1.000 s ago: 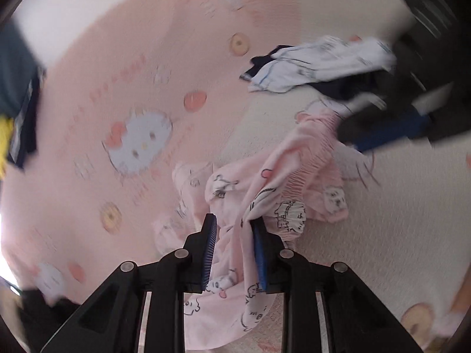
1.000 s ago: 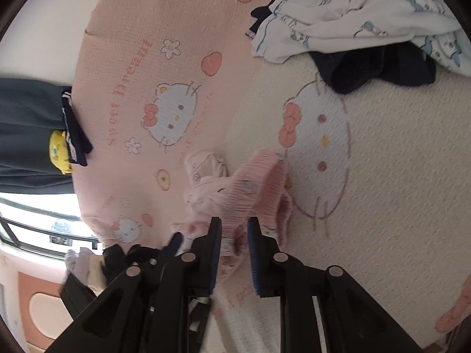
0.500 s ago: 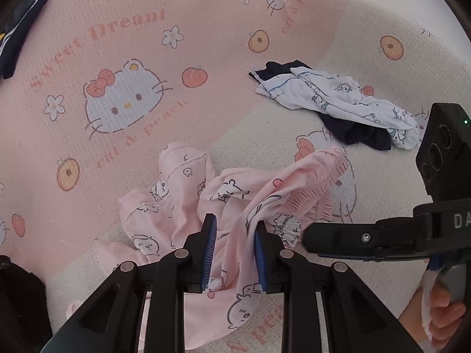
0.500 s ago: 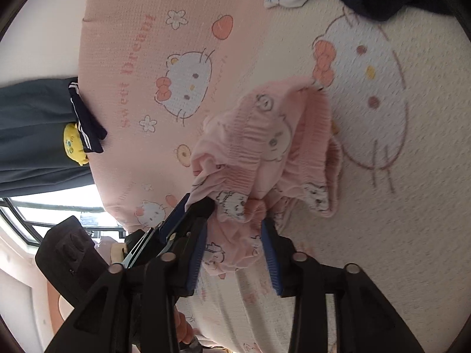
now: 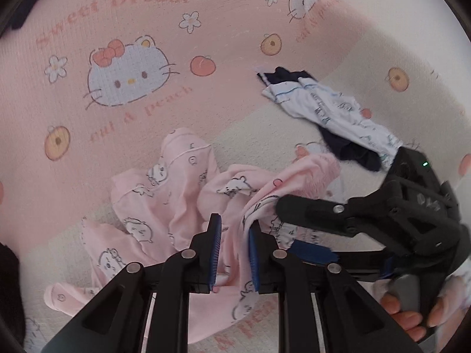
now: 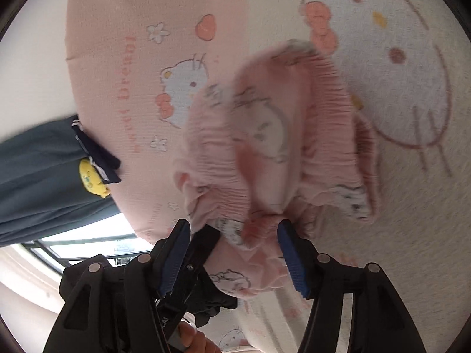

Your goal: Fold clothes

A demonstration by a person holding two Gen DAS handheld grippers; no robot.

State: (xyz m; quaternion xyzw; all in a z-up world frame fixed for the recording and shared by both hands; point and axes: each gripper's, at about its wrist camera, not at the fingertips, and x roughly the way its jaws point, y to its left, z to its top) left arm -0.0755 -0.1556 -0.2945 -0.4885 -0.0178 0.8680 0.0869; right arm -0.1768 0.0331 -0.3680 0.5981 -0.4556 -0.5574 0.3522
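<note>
Pink printed garment lies crumpled on the bed cover, a pink-and-cream sheet with cat faces, peaches and lettering. One part trails toward the lower left of my left wrist view; the gathered elastic waistband is lifted off the sheet on the right.

Left hand-held gripper: blue pads nearly together and closing, a fold of the pink cloth pinched between them.

Right hand-held gripper: jaws spreading wide. The bunched waistband sits between the pads, but I see no pad pressing on it; this view is blurred. In the left view the same tool comes in from the right, one black finger lying over the pink cloth, a person's fingers wrapped round its handle.

Farther up the bed, well apart from the pink piece: a white printed garment lying across a dark navy one.

Right view, left edge: dark clothing with a yellow patch.
</note>
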